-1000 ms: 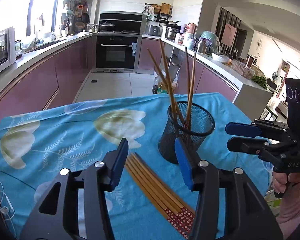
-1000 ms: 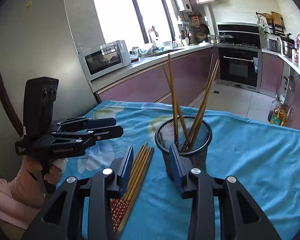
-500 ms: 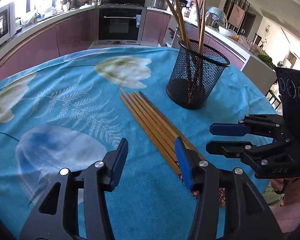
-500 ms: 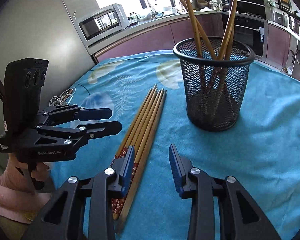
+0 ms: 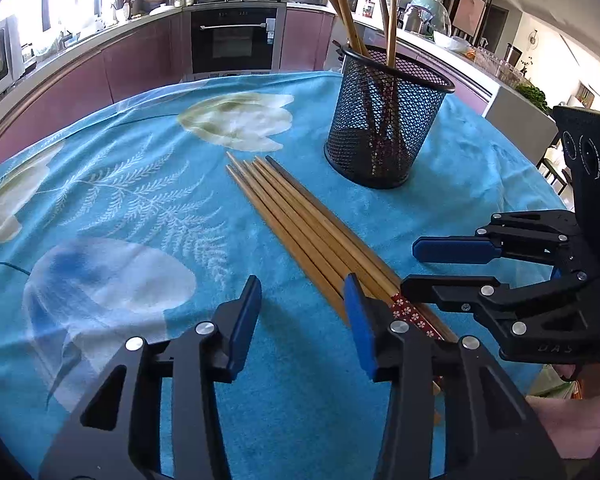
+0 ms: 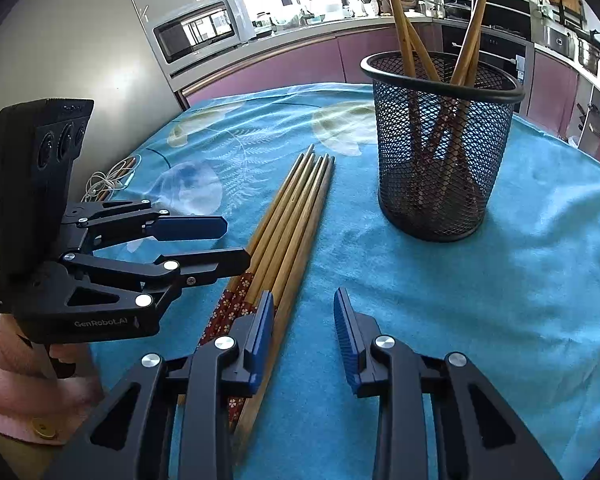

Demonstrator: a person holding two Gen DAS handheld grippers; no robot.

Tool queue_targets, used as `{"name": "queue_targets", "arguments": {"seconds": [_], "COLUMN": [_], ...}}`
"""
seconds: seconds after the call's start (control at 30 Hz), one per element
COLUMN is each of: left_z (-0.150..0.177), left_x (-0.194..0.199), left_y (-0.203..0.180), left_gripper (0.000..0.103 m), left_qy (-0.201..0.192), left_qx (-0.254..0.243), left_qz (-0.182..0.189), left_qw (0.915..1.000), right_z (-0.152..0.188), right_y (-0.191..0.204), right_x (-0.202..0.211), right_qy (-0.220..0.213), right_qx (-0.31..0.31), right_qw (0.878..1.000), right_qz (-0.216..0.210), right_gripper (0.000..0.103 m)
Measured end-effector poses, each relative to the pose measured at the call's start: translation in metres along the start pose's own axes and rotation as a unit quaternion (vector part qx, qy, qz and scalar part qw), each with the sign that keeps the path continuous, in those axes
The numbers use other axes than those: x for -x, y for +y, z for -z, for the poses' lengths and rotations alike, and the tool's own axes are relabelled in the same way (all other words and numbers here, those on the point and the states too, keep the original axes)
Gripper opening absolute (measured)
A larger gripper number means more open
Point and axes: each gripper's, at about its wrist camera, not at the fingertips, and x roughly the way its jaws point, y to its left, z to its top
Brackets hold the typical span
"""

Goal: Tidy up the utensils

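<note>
Several loose wooden chopsticks (image 5: 300,216) (image 6: 287,224) lie side by side on the blue flowered tablecloth (image 5: 119,184), their red patterned ends toward me. A black mesh holder (image 5: 384,128) (image 6: 440,152) stands upright beyond them with several chopsticks (image 5: 340,4) in it. My left gripper (image 5: 300,292) (image 6: 235,242) hovers low over the cloth, jaws closing on nothing, its right finger above the bundle's near end. My right gripper (image 6: 303,304) (image 5: 412,266) is beside it, jaws closing, left finger above the bundle; only the outermost chopstick shows in the gap, and the pads do not press on it.
A white cable (image 6: 107,184) lies at the cloth's left edge. A hand in a pink sleeve (image 6: 15,380) holds the left gripper. Behind the table run kitchen counters with a microwave (image 6: 199,28) and an oven (image 5: 235,40).
Both grippers have come down and tipped toward the cloth, close over the chopsticks' patterned ends. Their jaws have narrowed a little. Bundle and holder have stayed put.
</note>
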Motion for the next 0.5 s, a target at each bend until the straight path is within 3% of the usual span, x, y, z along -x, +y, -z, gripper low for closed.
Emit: {"name": "queue_targets", "arguments": {"seconds": [0.5], "left_z": [0.0033], "left_x": [-0.0007], "left_y": [0.0015], "left_gripper": [0.038], "left_qy": [0.003], "left_qx": [-0.007], "left_qz": [0.005], "left_qw": [1.0], "right_z": [-0.0043], "right_y": [0.0039], "right_x": [-0.0063], "right_qy": [0.001], "right_qx": [0.012], "right_qw": [1.0], "right_qz": [0.022], "right_gripper": [0.029]}}
